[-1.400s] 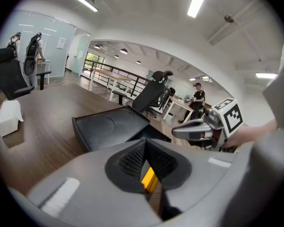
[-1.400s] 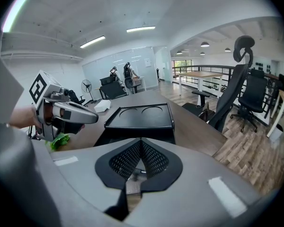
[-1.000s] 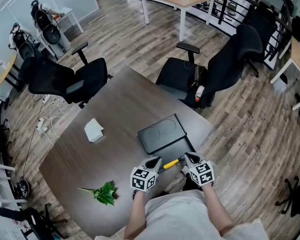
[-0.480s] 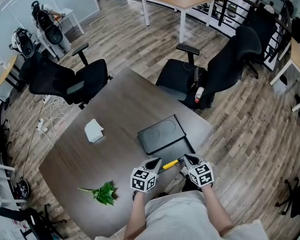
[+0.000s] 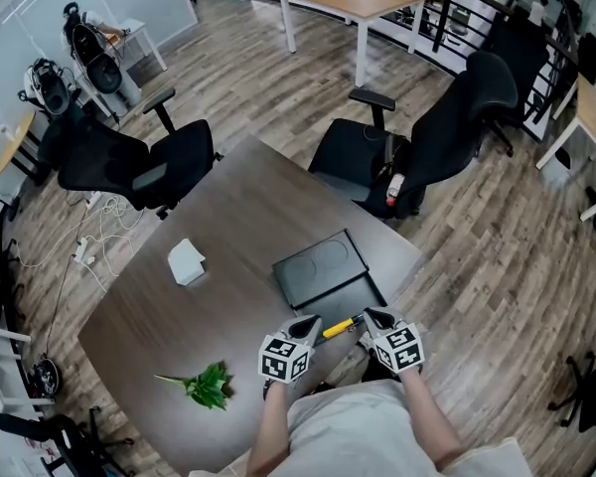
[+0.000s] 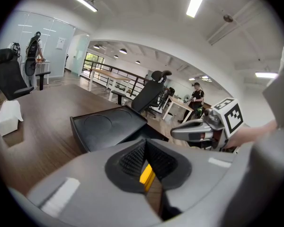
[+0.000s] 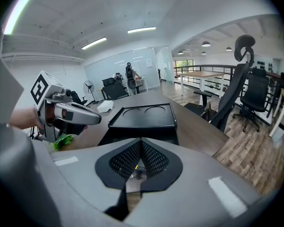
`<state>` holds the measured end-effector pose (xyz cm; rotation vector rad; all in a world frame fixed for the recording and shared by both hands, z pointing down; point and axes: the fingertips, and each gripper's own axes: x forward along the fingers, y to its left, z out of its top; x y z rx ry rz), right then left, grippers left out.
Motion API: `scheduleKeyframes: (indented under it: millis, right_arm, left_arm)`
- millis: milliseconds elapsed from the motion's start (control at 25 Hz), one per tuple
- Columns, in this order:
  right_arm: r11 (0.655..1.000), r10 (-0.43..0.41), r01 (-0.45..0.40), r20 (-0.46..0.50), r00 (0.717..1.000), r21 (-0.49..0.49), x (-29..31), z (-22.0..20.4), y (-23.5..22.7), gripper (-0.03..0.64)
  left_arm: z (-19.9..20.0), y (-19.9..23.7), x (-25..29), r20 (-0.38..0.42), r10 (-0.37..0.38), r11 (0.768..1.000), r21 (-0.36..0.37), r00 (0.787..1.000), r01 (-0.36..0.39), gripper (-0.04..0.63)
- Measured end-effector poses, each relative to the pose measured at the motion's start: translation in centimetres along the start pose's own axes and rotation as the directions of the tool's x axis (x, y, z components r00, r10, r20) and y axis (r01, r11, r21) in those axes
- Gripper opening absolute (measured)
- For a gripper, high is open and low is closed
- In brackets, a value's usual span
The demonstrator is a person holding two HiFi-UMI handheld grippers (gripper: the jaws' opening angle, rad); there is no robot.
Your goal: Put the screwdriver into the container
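The screwdriver [image 5: 340,325], yellow-handled, lies on the dark table between my two grippers, close to the front edge. My left gripper [image 5: 308,323] is at its left end and my right gripper [image 5: 372,314] at its right end. Both are shut, tips touching. In the left gripper view a strip of the yellow handle [image 6: 146,174] shows through the gap behind the closed tips. The right gripper view shows a bit of the metal shaft [image 7: 135,167] the same way. The black container [image 5: 350,297] stands open just beyond, its lid [image 5: 323,260] laid back flat.
A white folded cloth [image 5: 186,259] lies at mid-left of the table [image 5: 228,217], and a green leafy sprig [image 5: 207,383] near the front left. Black office chairs [image 5: 129,162] [image 5: 427,137] stand around the far sides. The table edge runs just right of the container.
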<state>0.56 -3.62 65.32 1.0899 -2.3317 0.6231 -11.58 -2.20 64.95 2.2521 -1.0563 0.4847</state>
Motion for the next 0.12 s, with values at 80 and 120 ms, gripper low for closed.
scheduleKeyframes:
  millis: [80,120]
  right_arm:
    - [1.000,-0.001,0.001,-0.001,1.000,0.001,0.01,-0.12,-0.07,0.002]
    - [1.000,-0.002,0.002,-0.001,1.000,0.001,0.01,-0.20,-0.12,0.002]
  left_arm:
    - [-0.04,-0.02,0.08,-0.001,0.000,1.000,0.001,1.000,0.000,0.055]
    - [-0.06,-0.04,0.13,-0.001,0.000,1.000,0.001,1.000,0.000,0.055]
